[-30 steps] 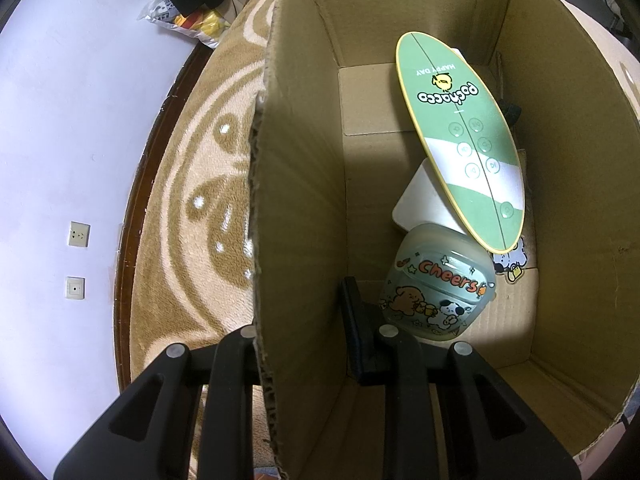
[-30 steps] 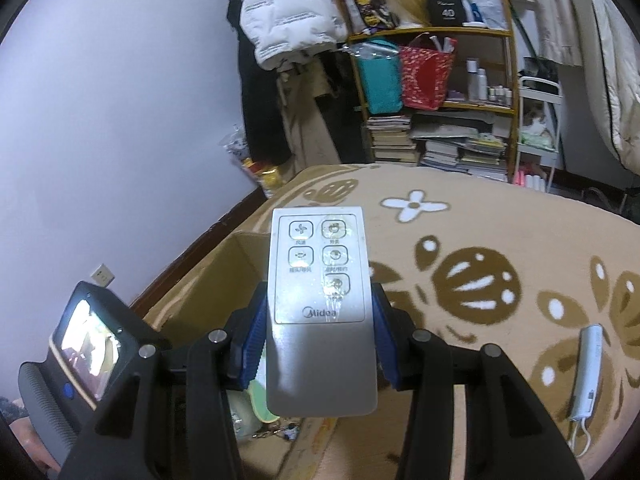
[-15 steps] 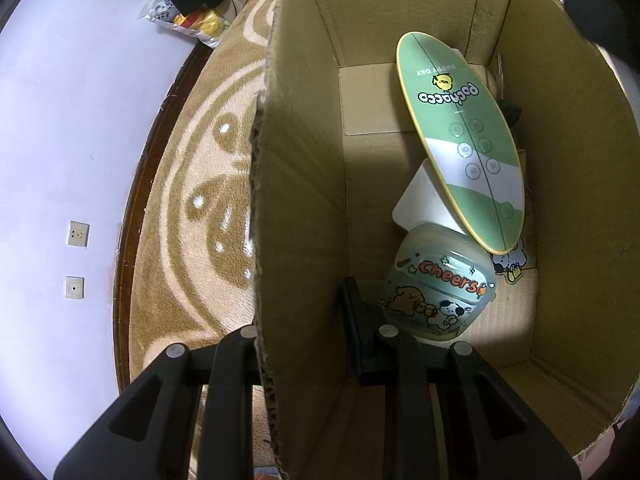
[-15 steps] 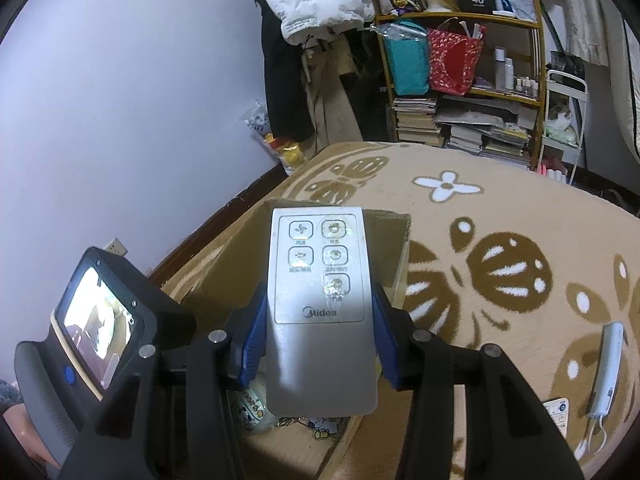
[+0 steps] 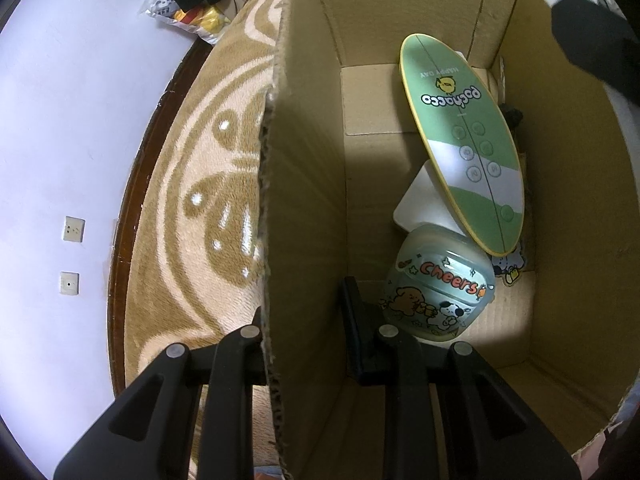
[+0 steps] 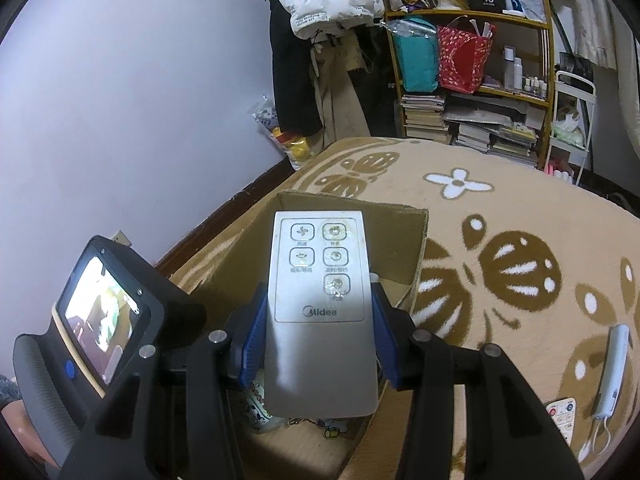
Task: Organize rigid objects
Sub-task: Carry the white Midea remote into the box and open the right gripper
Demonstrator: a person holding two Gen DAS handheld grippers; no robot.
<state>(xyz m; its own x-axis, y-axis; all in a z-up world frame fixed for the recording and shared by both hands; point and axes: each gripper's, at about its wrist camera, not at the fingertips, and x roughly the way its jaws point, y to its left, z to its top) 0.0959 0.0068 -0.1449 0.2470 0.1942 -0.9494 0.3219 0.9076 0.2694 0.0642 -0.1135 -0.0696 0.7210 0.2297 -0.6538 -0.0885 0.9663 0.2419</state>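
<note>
An open cardboard box (image 5: 568, 208) stands on the patterned carpet. My left gripper (image 5: 304, 312) is shut on the box's left wall, one finger outside and one inside. In the box lie a green oval Pochacco board (image 5: 464, 140), a white flat piece (image 5: 424, 204) and a translucent "Cheers" case (image 5: 436, 284). My right gripper (image 6: 318, 296) is shut on a silver Midea remote (image 6: 320, 320), its blue pads (image 6: 252, 336) pressing both long edges. It hangs over the box (image 6: 400, 232), and its dark blurred shape (image 5: 592, 36) shows by the box's far right corner.
On the carpet to the right lie a white corded device (image 6: 612, 372) and a small white remote with red buttons (image 6: 560, 416). A crowded shelf (image 6: 472, 80) and hanging clothes stand at the back. A snack bag (image 5: 188, 16) lies by the lilac wall.
My right gripper has moved with the remote toward and above the box, tilting down a little. A dark shape has entered the left wrist view at top right. The left gripper has kept still.
</note>
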